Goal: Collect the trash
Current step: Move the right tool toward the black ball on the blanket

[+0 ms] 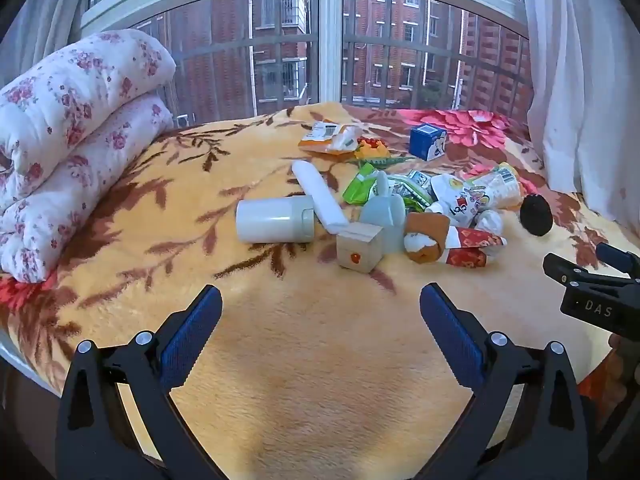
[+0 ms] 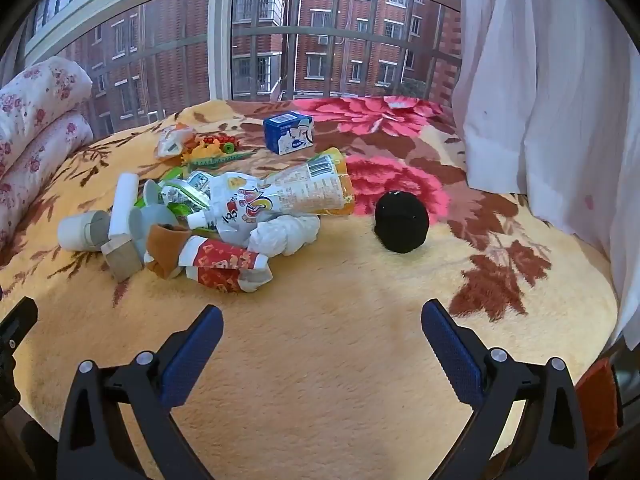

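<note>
While both tools hover low over a bed (image 1: 320, 360) under a fleecy yellow floral blanket, nothing is held: the left hand-held gripper (image 1: 321, 300) has its blue pads spread wide and empty; the right hand-held gripper (image 2: 322, 320) is spread the same way. Trash lies in a loose heap mid-bed, ahead of both and out of reach: a white bottle (image 1: 274, 220) on its side, a printed pouch (image 2: 280, 196) with a spout, green wrappers (image 1: 360, 186), a crumpled tissue (image 2: 286, 234), a small cardboard box (image 1: 358, 250); a blue carton (image 2: 288, 133) stands apart, farther back, and a black ball (image 2: 401, 222) sits to the right. Likely all light; the pouch and wrappers look thin, slick and crushable, best pinched at a flat edge or the spout; the bottle seems stiff and prone to roll, so take it across its middle; the box by opposite faces.
</note>
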Demonstrator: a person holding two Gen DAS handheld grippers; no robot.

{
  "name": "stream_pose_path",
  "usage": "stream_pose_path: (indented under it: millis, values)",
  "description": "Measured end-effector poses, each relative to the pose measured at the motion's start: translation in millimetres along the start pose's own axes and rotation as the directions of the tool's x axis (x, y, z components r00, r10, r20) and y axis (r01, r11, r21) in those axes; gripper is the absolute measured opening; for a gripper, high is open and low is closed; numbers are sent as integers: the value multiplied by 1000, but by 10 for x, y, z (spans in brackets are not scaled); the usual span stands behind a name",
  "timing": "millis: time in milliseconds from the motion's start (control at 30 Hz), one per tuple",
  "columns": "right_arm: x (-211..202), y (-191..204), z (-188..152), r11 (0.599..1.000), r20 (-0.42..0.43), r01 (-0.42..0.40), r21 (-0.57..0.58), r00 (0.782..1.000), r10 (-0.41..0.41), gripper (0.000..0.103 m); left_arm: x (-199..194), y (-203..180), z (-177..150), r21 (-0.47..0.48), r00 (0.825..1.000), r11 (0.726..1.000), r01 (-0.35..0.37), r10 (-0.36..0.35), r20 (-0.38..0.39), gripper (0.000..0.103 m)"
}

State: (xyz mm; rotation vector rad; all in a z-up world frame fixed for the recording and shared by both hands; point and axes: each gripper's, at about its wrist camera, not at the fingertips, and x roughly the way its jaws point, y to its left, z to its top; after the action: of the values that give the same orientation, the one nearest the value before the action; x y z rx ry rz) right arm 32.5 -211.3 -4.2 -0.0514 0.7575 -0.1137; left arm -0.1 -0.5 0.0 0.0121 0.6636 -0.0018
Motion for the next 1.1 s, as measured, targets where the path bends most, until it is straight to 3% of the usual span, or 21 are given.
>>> stream_pose_path:
  millis: [733, 1100]
  values:
    - [323, -285, 167, 998, -26, 39, 39, 999, -38, 98, 348, 56, 25, -64, 997, 998, 15, -20, -71, 97]
    - [422, -303, 193, 998, -31, 36, 43, 999, -34, 98, 457, 44, 96, -44, 998, 999, -2, -1, -69, 97]
